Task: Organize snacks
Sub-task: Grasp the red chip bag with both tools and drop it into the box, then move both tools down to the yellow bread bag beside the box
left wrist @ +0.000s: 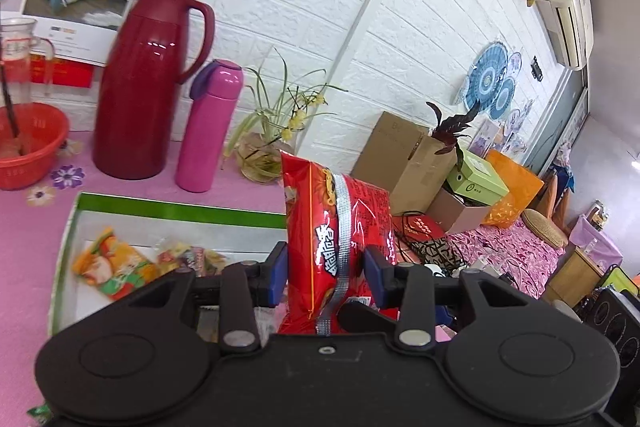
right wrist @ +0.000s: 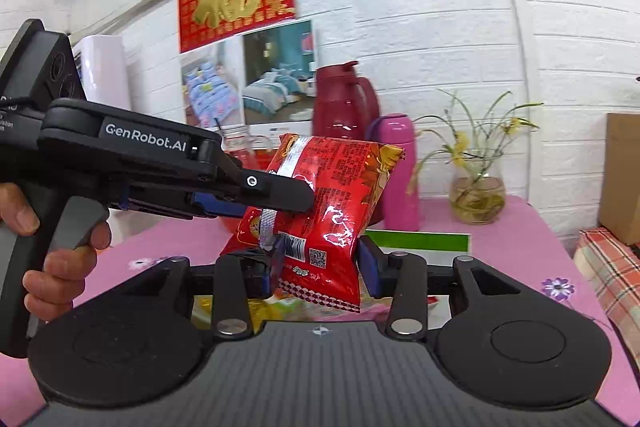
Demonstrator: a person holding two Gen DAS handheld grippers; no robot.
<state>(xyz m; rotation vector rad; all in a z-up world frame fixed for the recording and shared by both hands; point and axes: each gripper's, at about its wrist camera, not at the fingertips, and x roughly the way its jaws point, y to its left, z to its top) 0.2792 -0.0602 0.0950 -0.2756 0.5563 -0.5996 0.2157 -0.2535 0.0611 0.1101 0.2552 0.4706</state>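
Note:
A red snack bag point(left wrist: 316, 211) hangs in the air above the table, held from two sides. My left gripper point(left wrist: 326, 275) is shut on it, its blue pads pressing on both flanks. In the right wrist view the left gripper point(right wrist: 292, 199) comes in from the left, held by a hand point(right wrist: 60, 267), and clamps the bag point(right wrist: 332, 187) near its silver seam. My right gripper point(right wrist: 320, 267) is shut on the bag's lower end. Below lies a white box with a green rim point(left wrist: 180, 211) holding several snack packets point(left wrist: 112, 267).
On the pink flowered tablecloth point(left wrist: 24, 239) behind the box stand a dark red thermos jug point(left wrist: 148, 87), a pink bottle point(left wrist: 212, 127) and a glass vase with a plant point(left wrist: 260, 159). A red basin point(left wrist: 28, 147) sits far left. Cardboard boxes point(left wrist: 404, 155) are stacked beyond the table's right end.

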